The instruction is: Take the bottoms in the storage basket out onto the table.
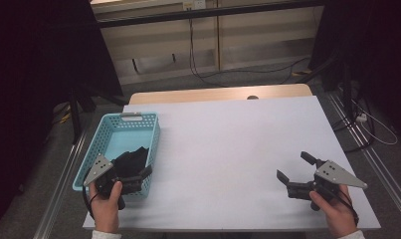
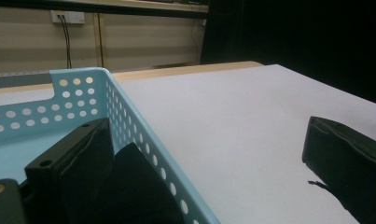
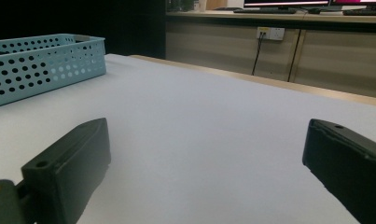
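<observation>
A light blue perforated basket [image 1: 156,133] stands on the left part of the white table [image 1: 228,139]. A black, cloth-like item [image 1: 132,157] lies in its near end. My left gripper [image 1: 141,173] is open at that near end and straddles the basket's right wall. In the left gripper view [image 2: 199,140] one jaw is inside the basket [image 2: 78,98] beside the black item [image 2: 129,186], and the other is outside over the table. My right gripper [image 1: 293,168] is open low over the table's near right part, with nothing between its jaws [image 3: 206,135].
A strip of wooden tabletop [image 1: 218,93] borders the white surface at the far edge. Beyond it are floor cables [image 1: 238,72] and a low wall with a socket [image 3: 268,32]. In the right gripper view the basket [image 3: 41,65] is far to the left.
</observation>
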Demonstrator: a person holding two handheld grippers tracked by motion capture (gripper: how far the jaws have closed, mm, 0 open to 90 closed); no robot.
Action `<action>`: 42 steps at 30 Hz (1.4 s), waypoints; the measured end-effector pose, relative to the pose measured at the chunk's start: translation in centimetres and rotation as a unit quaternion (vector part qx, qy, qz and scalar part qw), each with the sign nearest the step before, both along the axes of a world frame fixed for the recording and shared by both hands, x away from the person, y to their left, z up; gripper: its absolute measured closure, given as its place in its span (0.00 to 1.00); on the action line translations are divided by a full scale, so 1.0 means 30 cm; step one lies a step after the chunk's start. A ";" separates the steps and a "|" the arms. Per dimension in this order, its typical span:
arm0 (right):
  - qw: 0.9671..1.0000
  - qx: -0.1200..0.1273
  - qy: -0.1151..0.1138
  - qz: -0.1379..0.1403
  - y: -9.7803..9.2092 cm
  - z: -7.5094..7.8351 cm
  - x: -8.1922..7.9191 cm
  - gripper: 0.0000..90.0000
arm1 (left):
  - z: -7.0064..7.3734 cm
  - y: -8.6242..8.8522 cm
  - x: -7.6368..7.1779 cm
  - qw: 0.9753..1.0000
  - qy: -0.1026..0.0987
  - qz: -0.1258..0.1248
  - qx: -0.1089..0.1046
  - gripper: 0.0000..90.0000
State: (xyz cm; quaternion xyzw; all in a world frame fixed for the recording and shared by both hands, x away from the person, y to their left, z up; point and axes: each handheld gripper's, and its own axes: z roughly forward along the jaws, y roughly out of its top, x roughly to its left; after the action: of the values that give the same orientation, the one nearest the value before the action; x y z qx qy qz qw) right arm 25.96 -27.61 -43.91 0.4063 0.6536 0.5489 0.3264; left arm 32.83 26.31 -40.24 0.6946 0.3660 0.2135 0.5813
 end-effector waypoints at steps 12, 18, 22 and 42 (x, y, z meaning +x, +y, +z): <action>1.000 0.001 -0.001 -0.002 -0.017 0.004 -0.010 0.00 | 0.005 -0.010 0.006 1.000 0.001 -0.006 0.004 0.02; 1.000 0.003 0.000 0.000 -0.016 0.003 -0.009 0.00 | 0.009 -0.010 0.010 1.000 0.001 -0.004 0.001 0.02; 1.000 0.001 0.001 0.002 -0.016 0.002 -0.008 0.00 | 0.017 -0.008 0.013 1.000 -0.003 -0.004 0.004 0.02; 1.000 -0.004 0.004 0.004 -0.014 -0.002 -0.003 0.00 | 0.085 -0.009 0.030 1.000 -0.015 -0.018 0.014 0.02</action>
State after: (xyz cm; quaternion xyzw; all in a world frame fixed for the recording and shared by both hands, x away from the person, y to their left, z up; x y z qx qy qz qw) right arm 25.88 -28.03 -43.96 0.4040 0.6589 0.5460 0.3234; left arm 33.72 26.05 -37.70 0.7060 0.3411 0.2186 0.5809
